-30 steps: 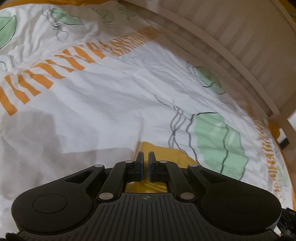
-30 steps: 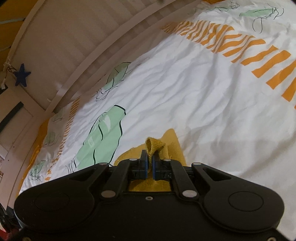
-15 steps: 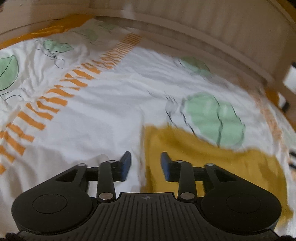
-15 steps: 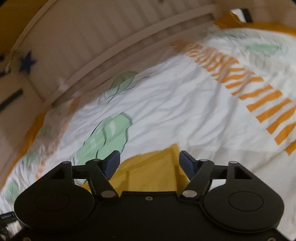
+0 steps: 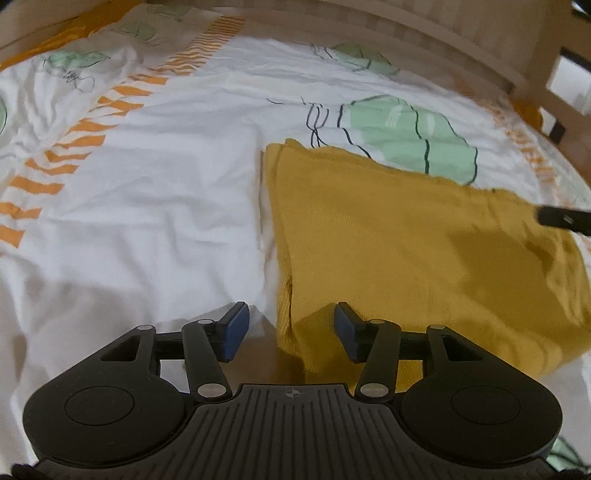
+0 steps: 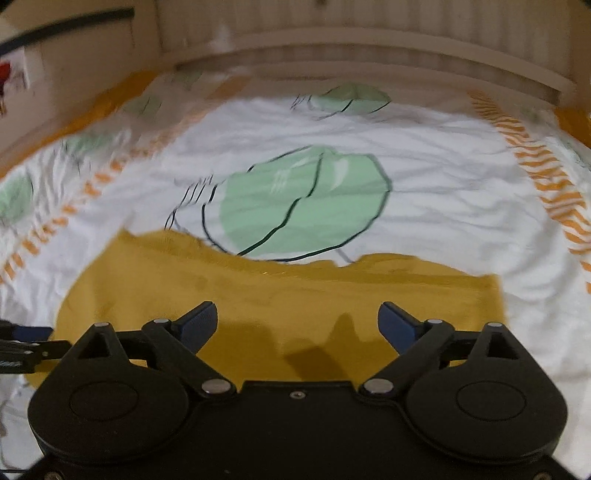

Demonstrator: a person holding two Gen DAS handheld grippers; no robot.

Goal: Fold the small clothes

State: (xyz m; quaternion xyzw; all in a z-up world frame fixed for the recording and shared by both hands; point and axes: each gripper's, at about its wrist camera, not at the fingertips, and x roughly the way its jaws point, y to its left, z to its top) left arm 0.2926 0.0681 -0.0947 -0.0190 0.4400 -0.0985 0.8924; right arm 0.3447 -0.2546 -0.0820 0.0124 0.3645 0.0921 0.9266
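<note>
A mustard-yellow knit garment (image 5: 406, 243) lies folded flat on the white bed sheet (image 5: 166, 184). My left gripper (image 5: 290, 328) is open and empty, its jaws straddling the garment's near left corner from above. The garment also shows in the right wrist view (image 6: 280, 295), lying across the frame. My right gripper (image 6: 297, 325) is wide open and empty, held above the garment's near edge. A tip of the right gripper shows at the right edge of the left wrist view (image 5: 561, 218). The other gripper shows at the left edge of the right wrist view (image 6: 22, 347).
The sheet carries green leaf prints (image 6: 303, 199) and orange striped bands (image 5: 92, 129). A pale slatted wooden bed rail (image 6: 332, 33) runs along the far side. A wooden post (image 5: 546, 66) stands at the far right.
Both grippers were shut on the yellow garment a second ago. They have let go, opened wide and pulled back. The garment now lies flat on the sheet.
</note>
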